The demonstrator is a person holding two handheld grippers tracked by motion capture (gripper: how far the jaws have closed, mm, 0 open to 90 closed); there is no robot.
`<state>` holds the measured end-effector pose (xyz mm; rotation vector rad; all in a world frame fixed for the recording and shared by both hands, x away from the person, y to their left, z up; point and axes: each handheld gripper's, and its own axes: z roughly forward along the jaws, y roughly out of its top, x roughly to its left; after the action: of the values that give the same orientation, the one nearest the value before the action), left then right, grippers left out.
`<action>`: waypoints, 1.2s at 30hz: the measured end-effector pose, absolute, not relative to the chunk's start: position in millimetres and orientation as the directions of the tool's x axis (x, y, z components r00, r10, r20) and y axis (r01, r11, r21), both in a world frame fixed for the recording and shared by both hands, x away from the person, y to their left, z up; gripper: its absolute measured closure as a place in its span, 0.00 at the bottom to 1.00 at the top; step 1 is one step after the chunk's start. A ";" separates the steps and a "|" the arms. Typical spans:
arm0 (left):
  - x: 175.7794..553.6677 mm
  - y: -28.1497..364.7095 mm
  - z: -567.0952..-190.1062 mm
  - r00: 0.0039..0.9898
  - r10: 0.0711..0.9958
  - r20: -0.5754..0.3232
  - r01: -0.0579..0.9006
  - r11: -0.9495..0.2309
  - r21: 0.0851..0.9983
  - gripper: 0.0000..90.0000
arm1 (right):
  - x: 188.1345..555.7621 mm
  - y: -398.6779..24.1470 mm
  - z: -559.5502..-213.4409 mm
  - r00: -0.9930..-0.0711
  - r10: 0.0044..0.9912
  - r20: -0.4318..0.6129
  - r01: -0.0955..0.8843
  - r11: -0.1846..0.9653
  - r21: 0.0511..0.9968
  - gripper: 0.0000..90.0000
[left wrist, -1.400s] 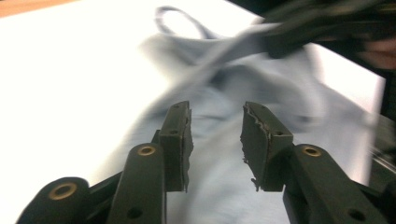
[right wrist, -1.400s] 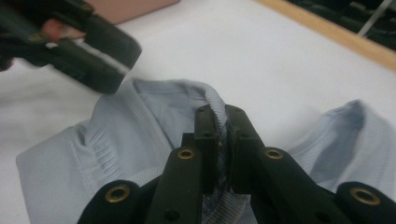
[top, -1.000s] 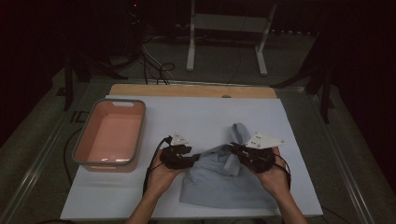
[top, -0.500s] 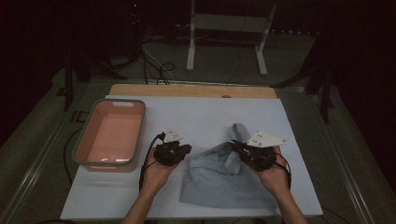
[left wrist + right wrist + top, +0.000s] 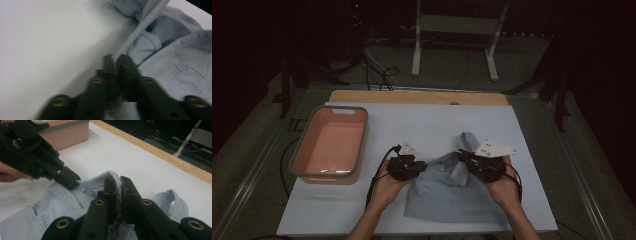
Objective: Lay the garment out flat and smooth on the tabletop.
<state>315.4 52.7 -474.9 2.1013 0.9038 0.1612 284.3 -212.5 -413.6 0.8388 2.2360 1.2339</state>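
A pale blue garment point(image 5: 452, 192) lies crumpled on the white worktop point(image 5: 422, 125), toward its near edge, between the person's 2 hands. The left gripper point(image 5: 421, 167) sits at the garment's left upper edge; its jaws have just been closing, and in the left gripper view they now pinch a ribbed hem of the cloth point(image 5: 150, 50) between them. The right gripper point(image 5: 464, 159) is at the garment's right upper part, its jaws clamped on another stretch of ribbed edge, seen bunched between the pads in the right gripper view point(image 5: 117, 186). In that same view the left gripper point(image 5: 71, 182) shows farther off, its tip on the fabric. A salmon-pink bin point(image 5: 312, 170) with a grey rim stands on the worktop well to the left of the garment, apparently empty, though the light is dim.
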 end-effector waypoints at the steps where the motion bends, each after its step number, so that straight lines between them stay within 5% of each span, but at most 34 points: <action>1: 315.5 54.2 -473.5 0.729 0.658 -0.189 0.547 -0.395 0.738 0.98 | 284.8 -211.9 -414.1 -0.715 0.693 -0.093 0.290 0.416 0.862 0.94; 10: 315.1 65.0 -467.2 0.667 0.732 -0.138 0.544 -0.352 0.762 0.99 | 288.5 -205.1 -417.9 -0.714 0.693 -0.098 0.292 0.422 0.858 0.94; 18: 308.3 50.4 -451.0 0.713 0.691 -0.120 0.468 -0.340 0.816 0.66 | 295.5 -200.2 -415.8 -0.722 0.686 -0.096 0.293 0.428 0.855 0.93; 24: 313.4 23.5 -439.8 0.754 0.654 -0.061 0.411 -0.396 0.821 0.60 | 294.6 -192.4 -414.9 -0.749 0.656 -0.097 0.279 0.445 0.851 0.91; 28: 317.2 6.7 -435.8 0.768 0.641 -0.009 0.370 -0.431 0.823 0.63 | 292.7 -190.6 -415.2 -0.760 0.643 -0.095 0.274 0.450 0.850 0.87; 32: 322.9 1.4 -433.3 0.771 0.637 0.000 0.370 -0.447 0.814 0.91 | 290.3 -195.0 -414.0 -0.761 0.641 -0.100 0.263 0.446 0.855 0.66; 36: 328.5 6.4 -433.0 0.749 0.662 -0.025 0.399 -0.420 0.815 0.97 | 285.1 -203.2 -414.1 -0.739 0.668 -0.083 0.283 0.420 0.862 0.54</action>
<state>328.5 6.4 -433.0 2.0655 0.7973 0.3787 285.1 -203.2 -414.1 0.8096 2.2634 1.2567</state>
